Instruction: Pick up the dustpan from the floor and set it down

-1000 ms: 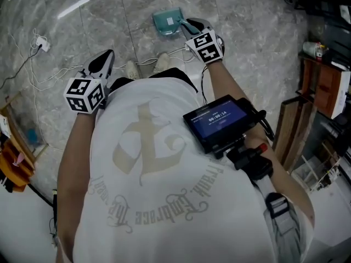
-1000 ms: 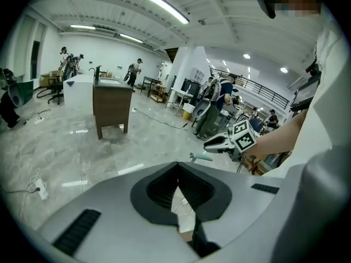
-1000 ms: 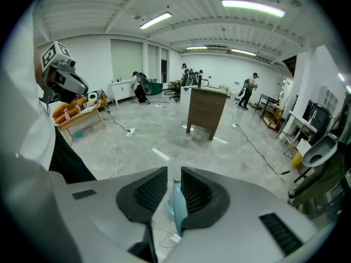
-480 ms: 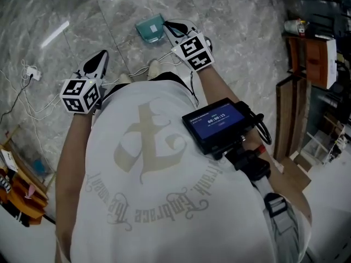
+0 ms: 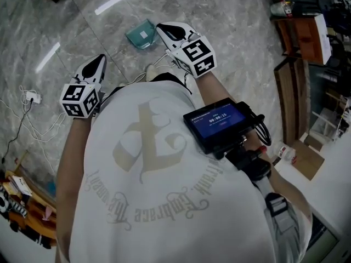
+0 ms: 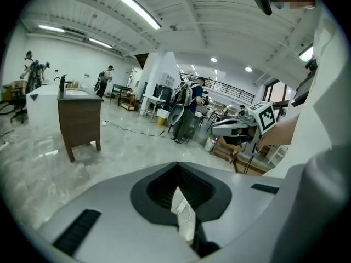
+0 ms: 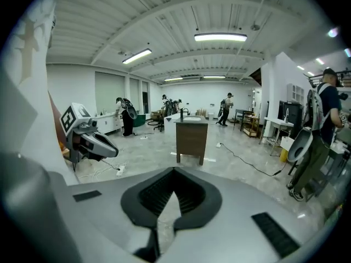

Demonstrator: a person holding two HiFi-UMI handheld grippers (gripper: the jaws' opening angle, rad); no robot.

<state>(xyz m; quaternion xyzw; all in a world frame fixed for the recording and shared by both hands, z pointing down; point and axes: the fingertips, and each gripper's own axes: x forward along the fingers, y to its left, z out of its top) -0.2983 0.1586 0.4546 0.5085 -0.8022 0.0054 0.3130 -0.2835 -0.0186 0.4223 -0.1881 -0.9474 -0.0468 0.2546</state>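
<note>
Dustpan (image 5: pixel 140 35) lay flat on floor (image 5: pixel 230 32), unheld. Looked light, stiff, smooth plastic; thin rim likely best pinch point. Right hand-held gripper (image 5: pixel 163 28) near it, jaws just closed, nothing between. Left hand-held gripper (image 5: pixel 99 59) closed too, empty.

Polished stone underfoot, plastic and cloth above it.
The floor (image 5: pixel 230 43) is glossy, veined grey stone that throws back the ceiling lights, and the dustpan (image 5: pixel 140 34) looks like smooth teal plastic. The left gripper (image 6: pixel 176 166) has a matt grey plastic shell and black ribbed pads (image 6: pixel 159 189). The shirt (image 5: pixel 164 190) is soft white cloth, the cabinet (image 6: pixel 79 119) dark wood.
</note>
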